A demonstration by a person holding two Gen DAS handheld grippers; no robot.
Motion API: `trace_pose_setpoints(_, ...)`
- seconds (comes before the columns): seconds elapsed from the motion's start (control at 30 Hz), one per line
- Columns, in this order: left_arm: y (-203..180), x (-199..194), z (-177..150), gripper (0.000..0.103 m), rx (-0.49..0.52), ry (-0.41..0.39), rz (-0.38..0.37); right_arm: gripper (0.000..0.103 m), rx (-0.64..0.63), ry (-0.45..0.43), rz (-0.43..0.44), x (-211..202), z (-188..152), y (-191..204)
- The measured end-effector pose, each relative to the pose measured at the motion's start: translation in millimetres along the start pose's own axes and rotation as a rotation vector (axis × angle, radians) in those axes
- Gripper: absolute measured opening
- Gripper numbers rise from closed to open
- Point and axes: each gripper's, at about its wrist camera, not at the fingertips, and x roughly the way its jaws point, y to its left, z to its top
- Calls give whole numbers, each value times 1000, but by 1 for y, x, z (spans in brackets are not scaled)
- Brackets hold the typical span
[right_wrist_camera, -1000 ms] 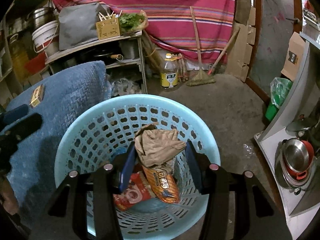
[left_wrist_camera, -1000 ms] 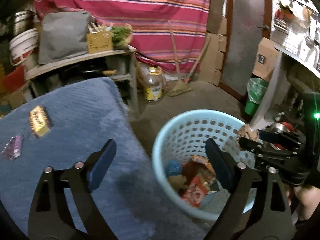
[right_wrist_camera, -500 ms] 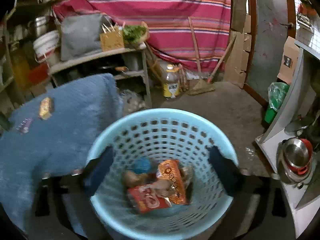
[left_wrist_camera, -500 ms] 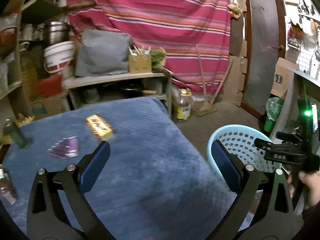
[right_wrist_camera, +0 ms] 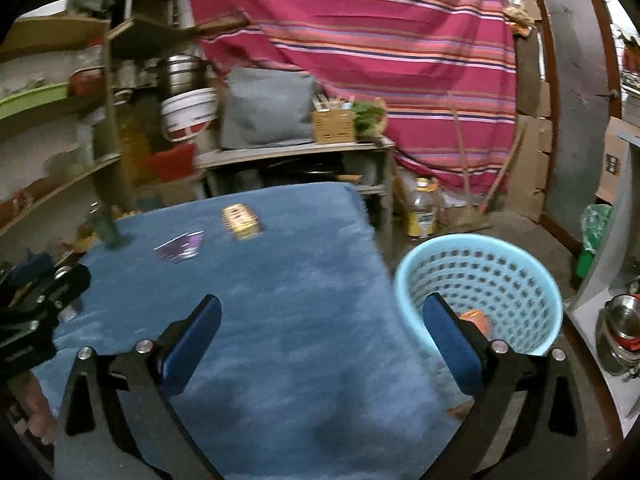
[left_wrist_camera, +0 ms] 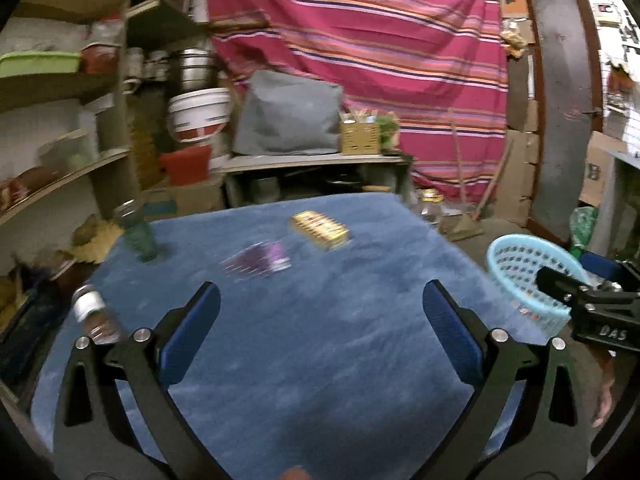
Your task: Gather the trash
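Observation:
On the blue-covered table [left_wrist_camera: 320, 360] lie a yellow-gold packet [left_wrist_camera: 319, 229] and a purple wrapper [left_wrist_camera: 258, 261]; the right wrist view shows the same yellow-gold packet [right_wrist_camera: 241, 221] and purple wrapper [right_wrist_camera: 180, 246]. My left gripper [left_wrist_camera: 320, 304] hangs open over the table's near part with nothing between its jaws. My right gripper [right_wrist_camera: 320, 316] is open and empty over the table's right edge, beside the light blue basket [right_wrist_camera: 480, 280], which holds an orange wrapper [right_wrist_camera: 476, 318]. In the left wrist view the right gripper [left_wrist_camera: 568, 280] shows at the right, before the basket [left_wrist_camera: 520, 268].
A green bottle [left_wrist_camera: 138, 236] and a small capped bottle [left_wrist_camera: 94, 316] stand at the table's left side. Behind are a cluttered shelf [left_wrist_camera: 316, 160] and a striped cloth [left_wrist_camera: 380, 40]. On the floor stand a yellow jug [right_wrist_camera: 422, 212] and a broom [right_wrist_camera: 468, 184]. A steel pot [right_wrist_camera: 620, 336] sits at the right.
The brown crumpled trash left my right gripper's jaws and dropped into the basket, and the jaws opened wide. Both grippers swung left from the basket toward the blue table.

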Motion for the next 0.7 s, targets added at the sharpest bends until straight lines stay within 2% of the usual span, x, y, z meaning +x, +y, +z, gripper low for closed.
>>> trace_pose_setpoints(0.07,14,-5,-12,98,-7,22,42,99,-2,5,22,-3,-8,14)
trace_pose_setpoints(0.23,47,-13,-41,98,-86,68,85,99,-21,15,47,-12,-35,45)
trace_pose_setpoints(0.3,56,-17,-48,98,-98,64,100,99,-41,5,52,-16,-45,57)
trace_pose_setpoints(0.47,64,-24,-61,98,-107,67,121,99,-92,-34,21,-22,-61,81)
trace_pose_setpoints(0.7,71,-22,-77,98,-102,97,129,99,-135,-45,-12,-21,-70,97)
